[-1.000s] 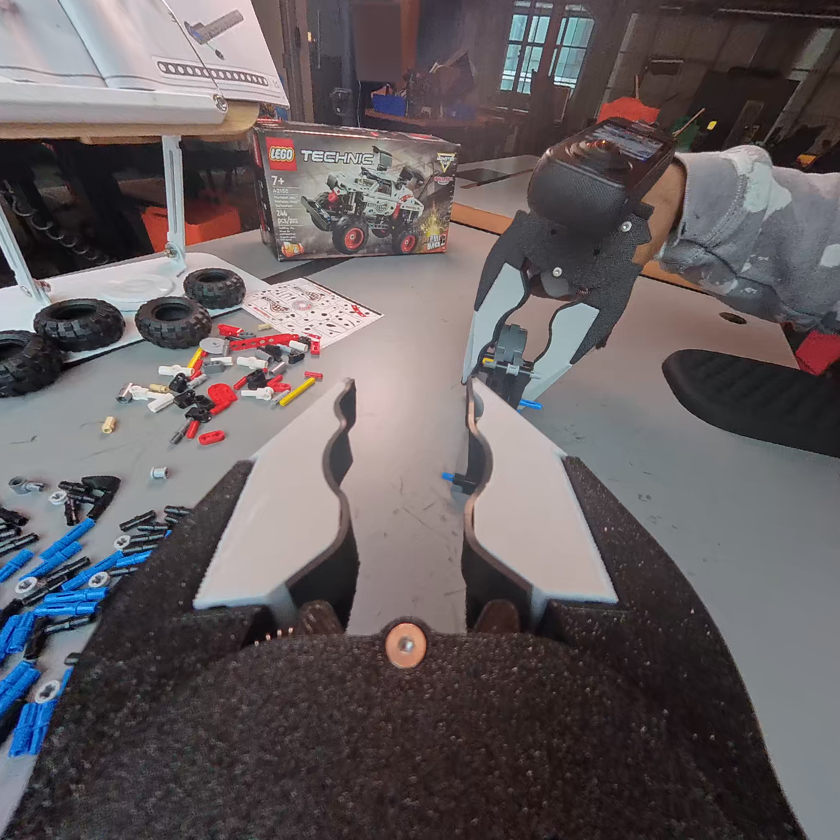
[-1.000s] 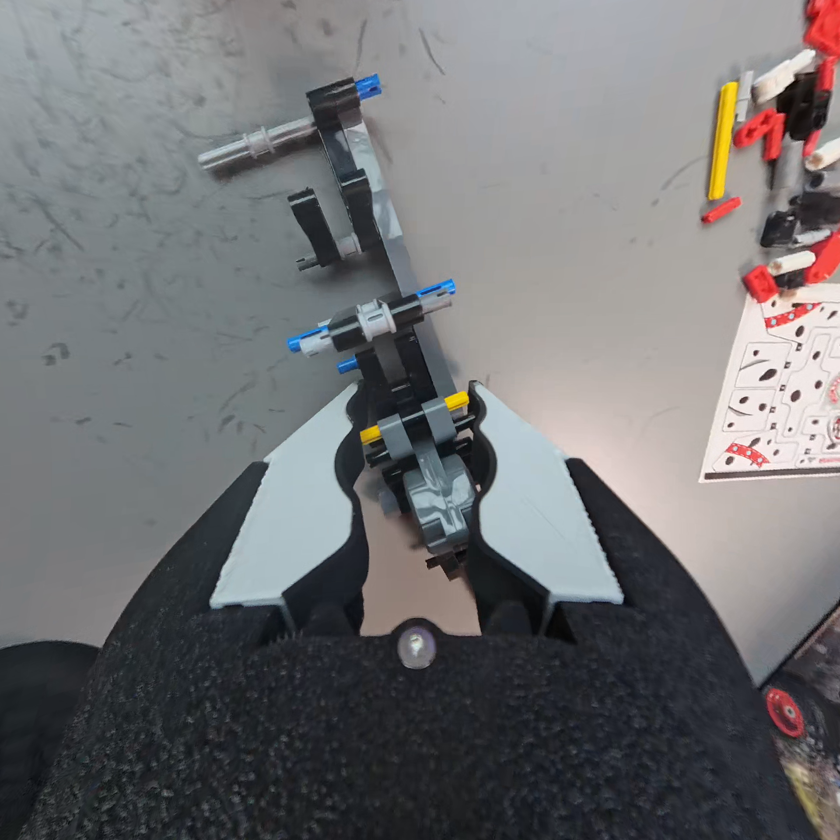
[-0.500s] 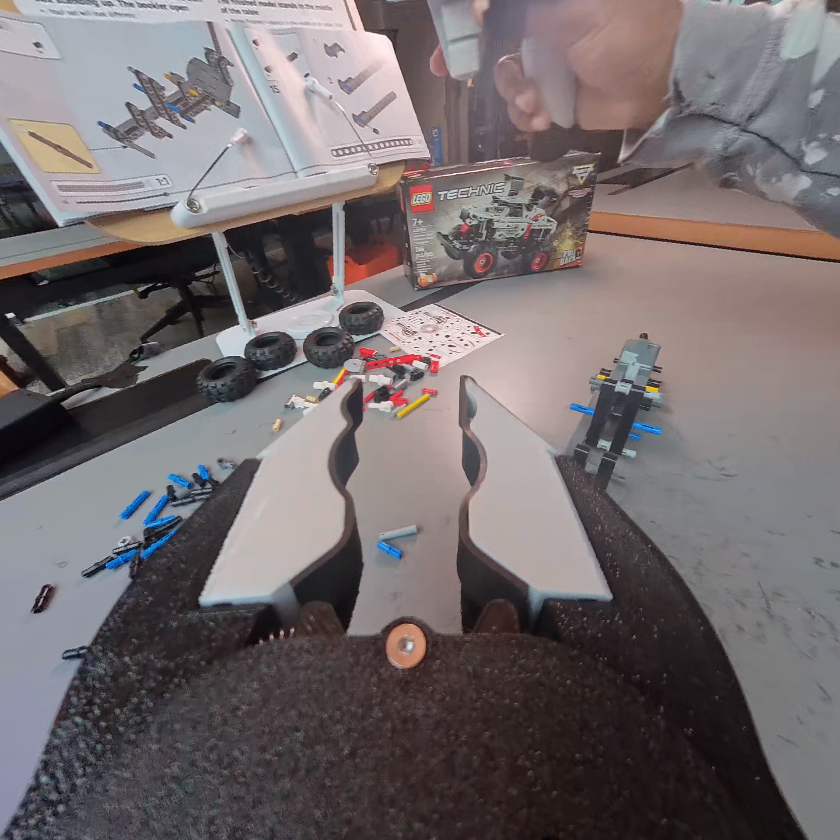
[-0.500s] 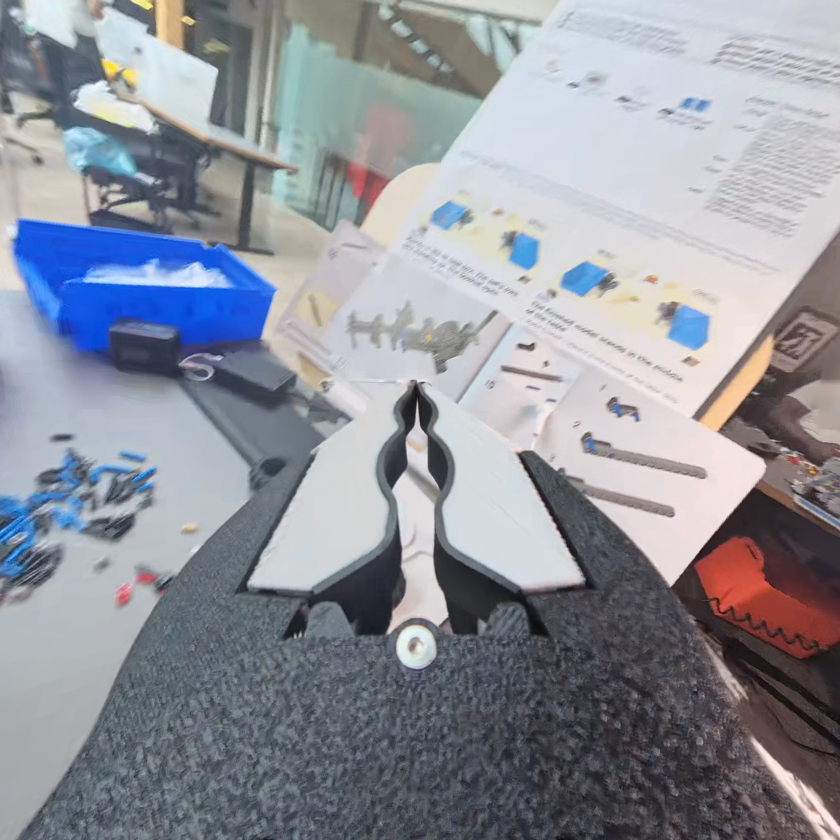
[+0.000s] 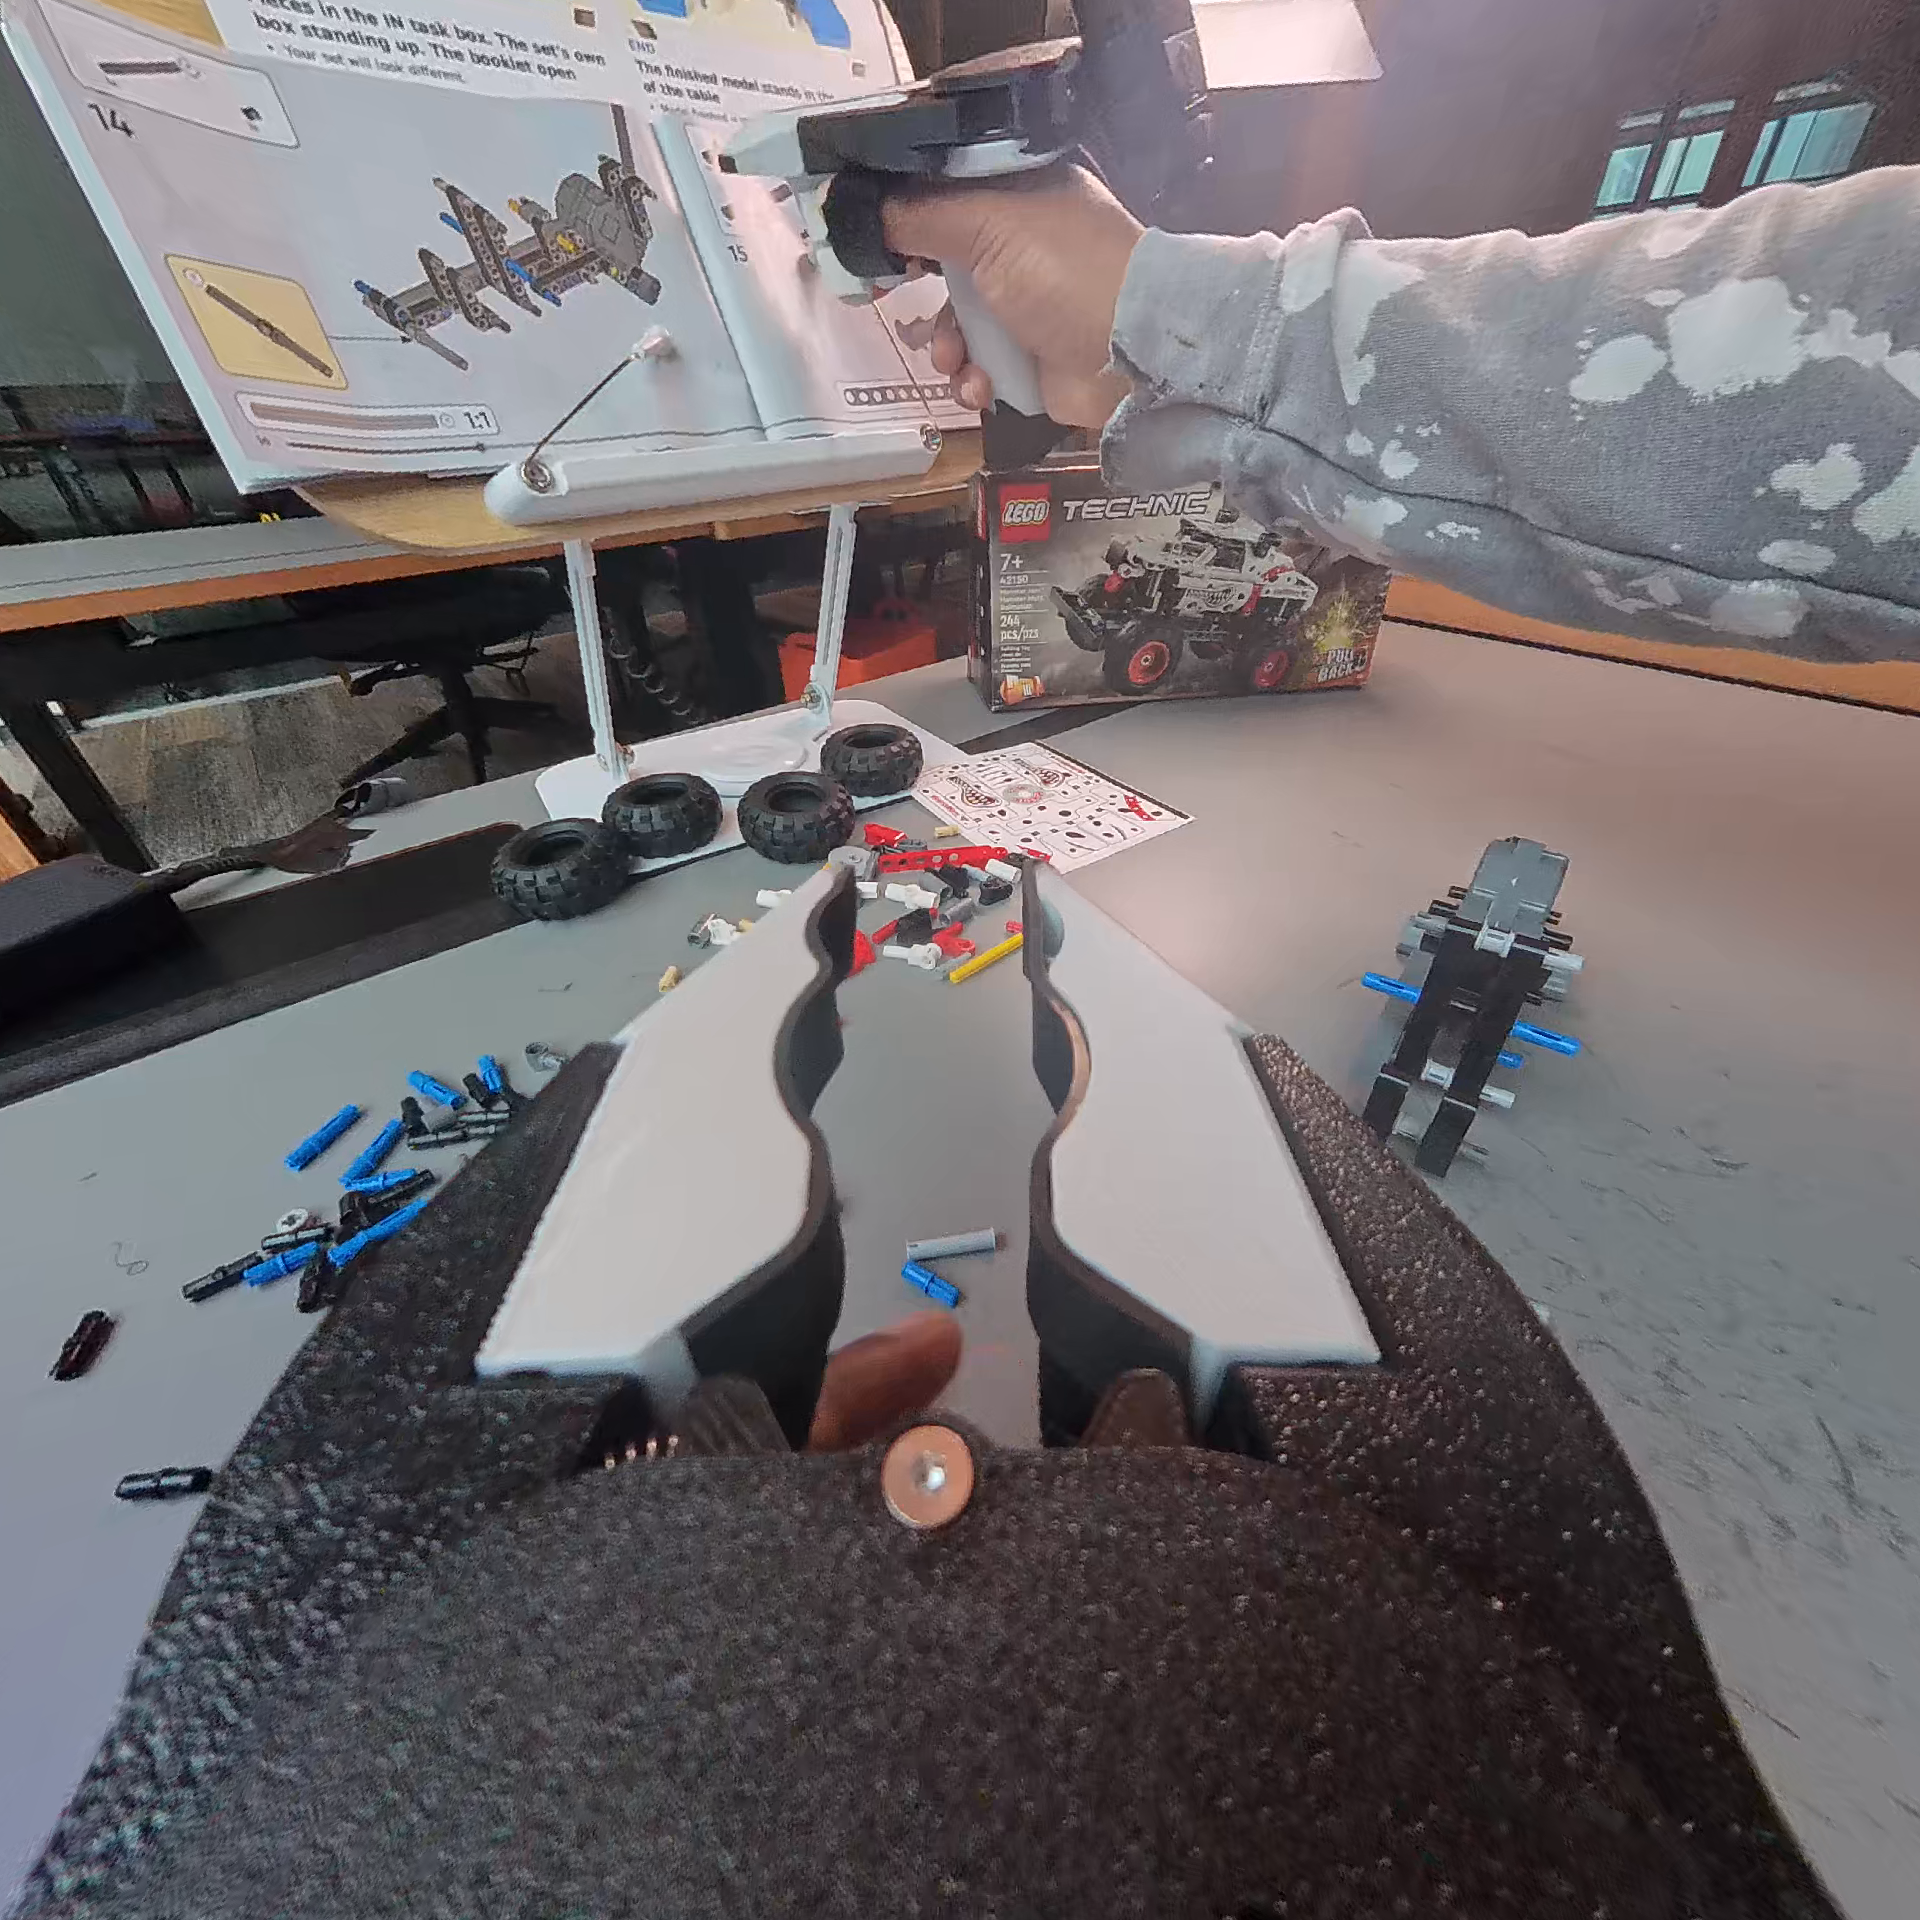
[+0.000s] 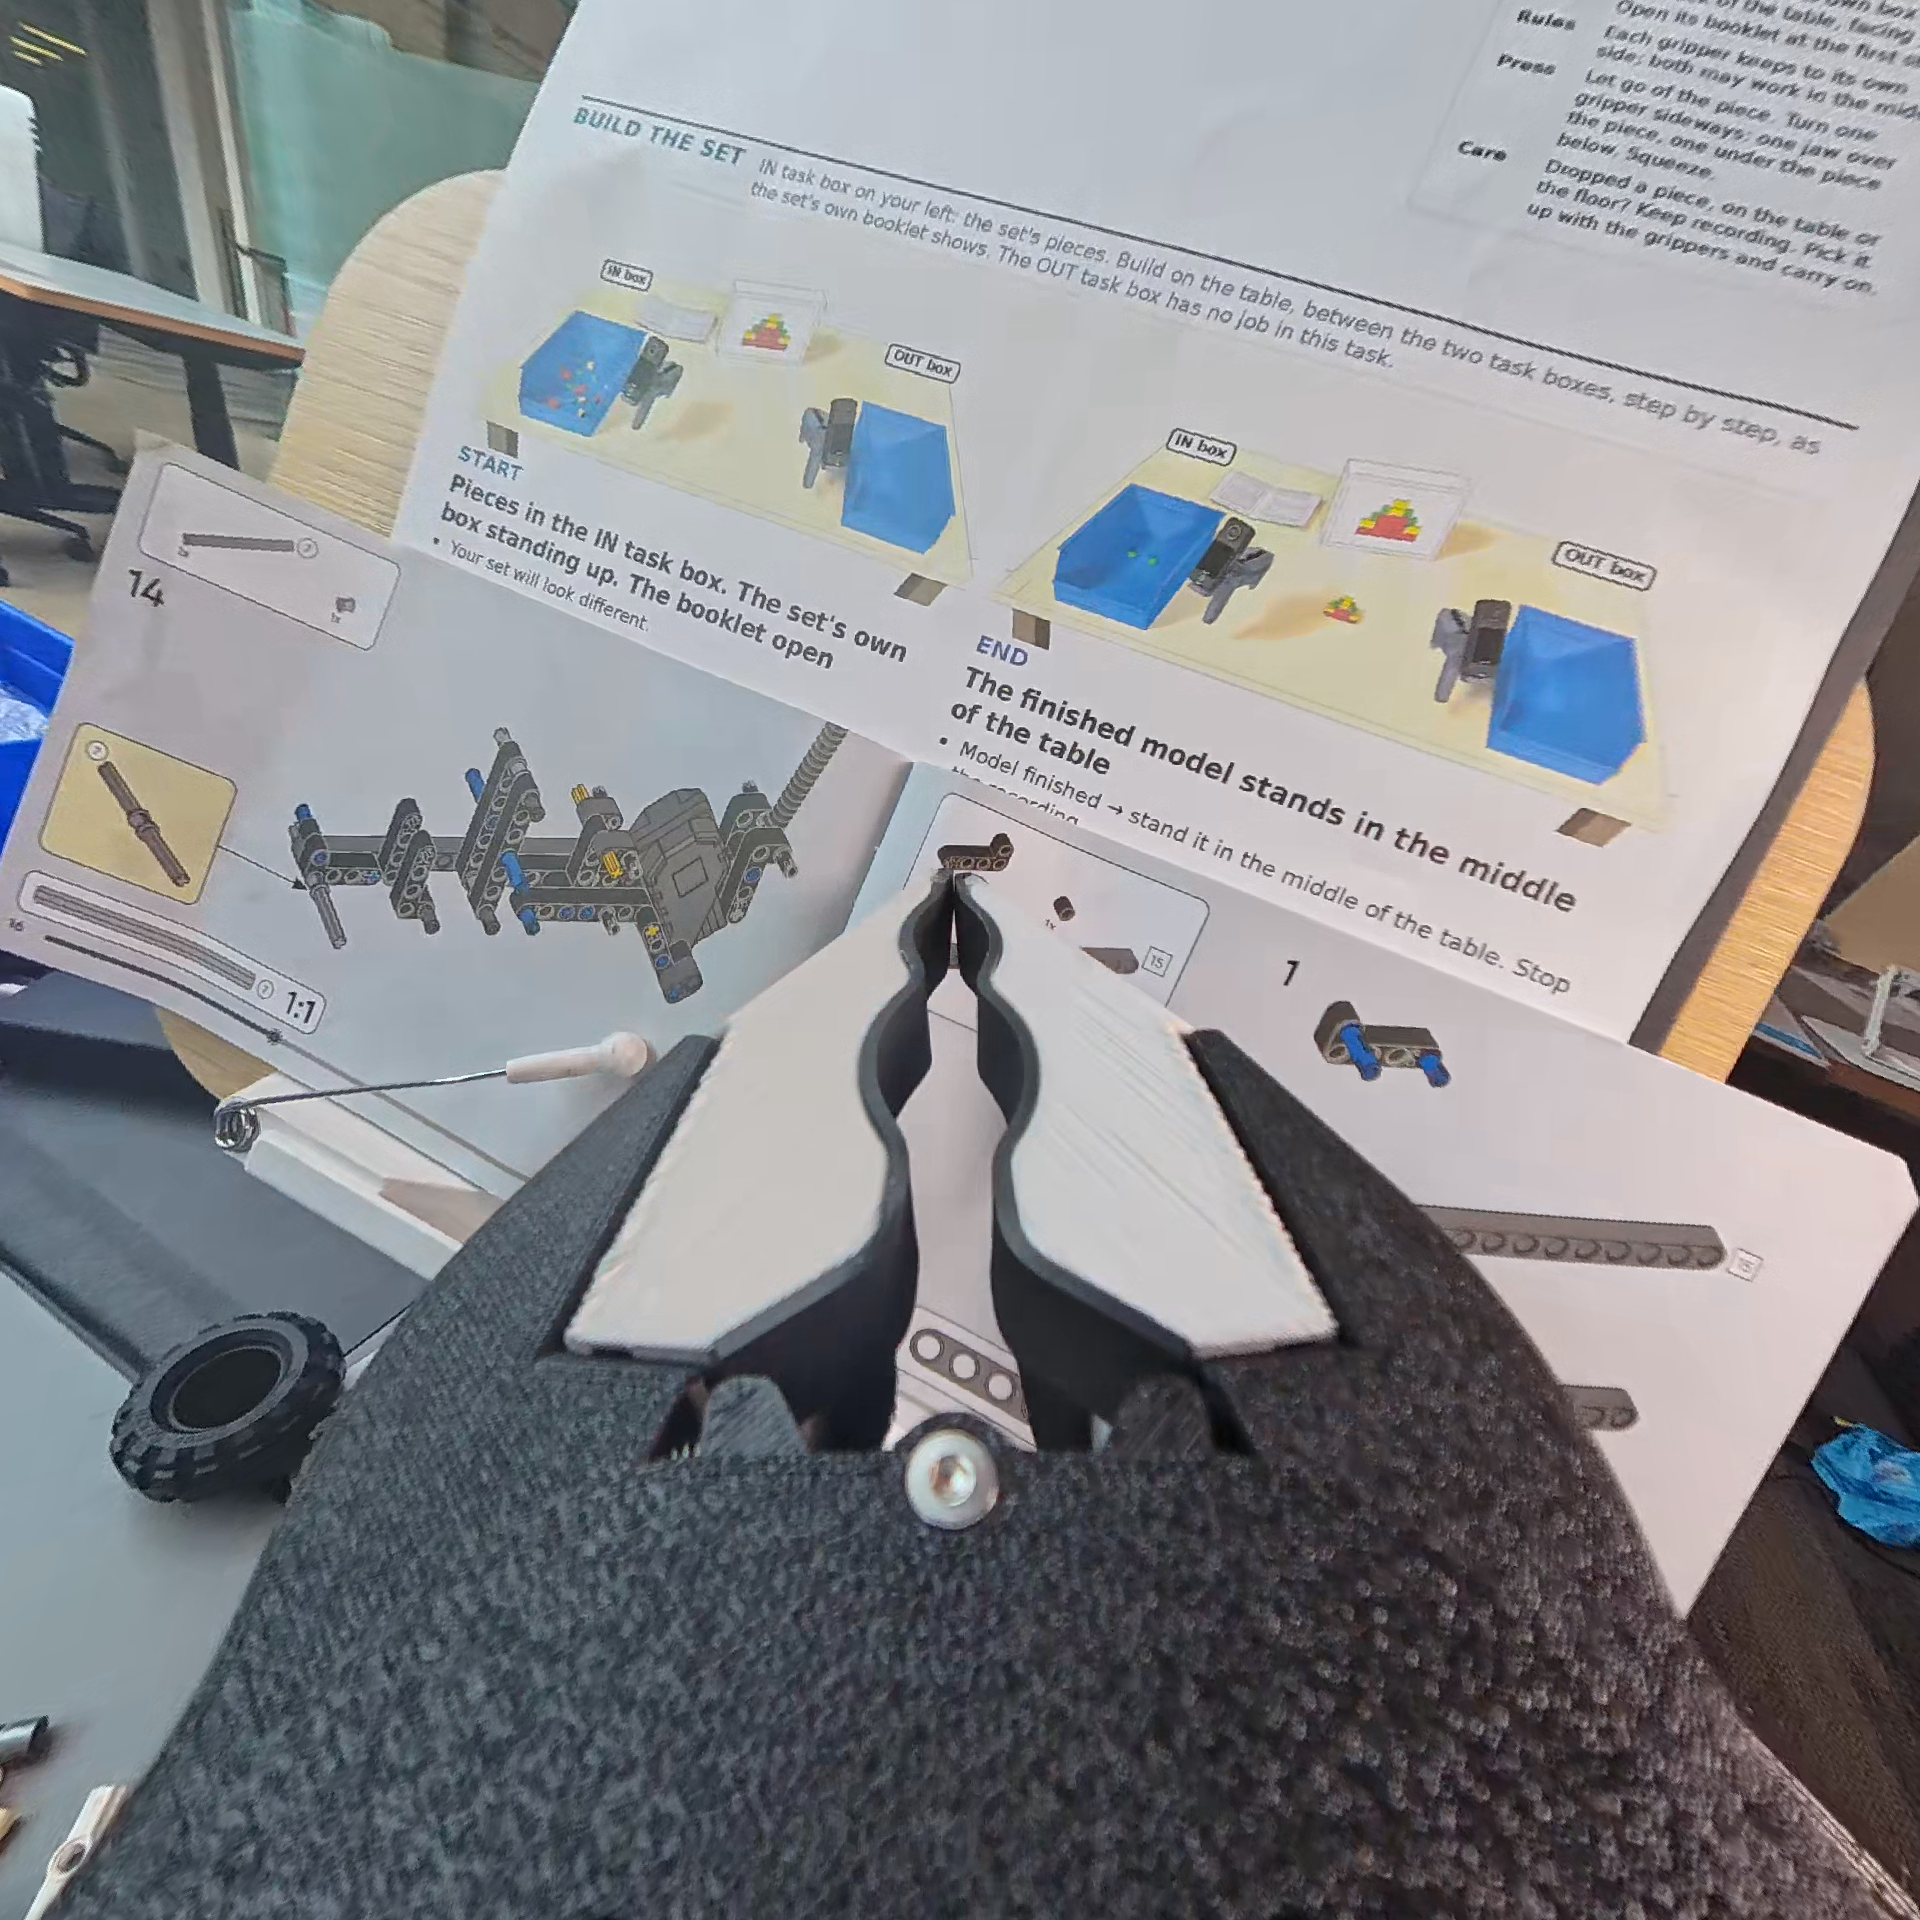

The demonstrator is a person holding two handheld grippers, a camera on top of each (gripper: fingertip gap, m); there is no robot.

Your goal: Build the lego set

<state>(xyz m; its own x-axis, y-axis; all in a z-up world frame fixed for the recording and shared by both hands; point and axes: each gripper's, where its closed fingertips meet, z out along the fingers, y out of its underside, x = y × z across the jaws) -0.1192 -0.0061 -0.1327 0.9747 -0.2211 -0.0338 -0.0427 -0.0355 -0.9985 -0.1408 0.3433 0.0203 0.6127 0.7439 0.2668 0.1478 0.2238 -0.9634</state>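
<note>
Claws differ: the right claw (image 6: pixel 953 883) is clenched empty against the booklet (image 6: pixel 520 748), the left claw (image 5: pixel 938 883) hangs released above the surface (image 5: pixel 1558 790).

Partly built black-and-grey chassis (image 5: pixel 1475 997) with blue pins lies on tabletop (image 5: pixel 1662 831), right side. Four black tyres (image 5: pixel 665 812) and loose pieces (image 5: pixel 935 914) mid-tabletop; blue/black pins (image 5: pixel 364 1195) toward left edge.

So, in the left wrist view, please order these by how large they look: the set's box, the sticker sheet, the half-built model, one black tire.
1. Set's box
2. Half-built model
3. Sticker sheet
4. Black tire

Model and sheet look close, and the model is nearer the camera, so that pair is unsure.
</note>
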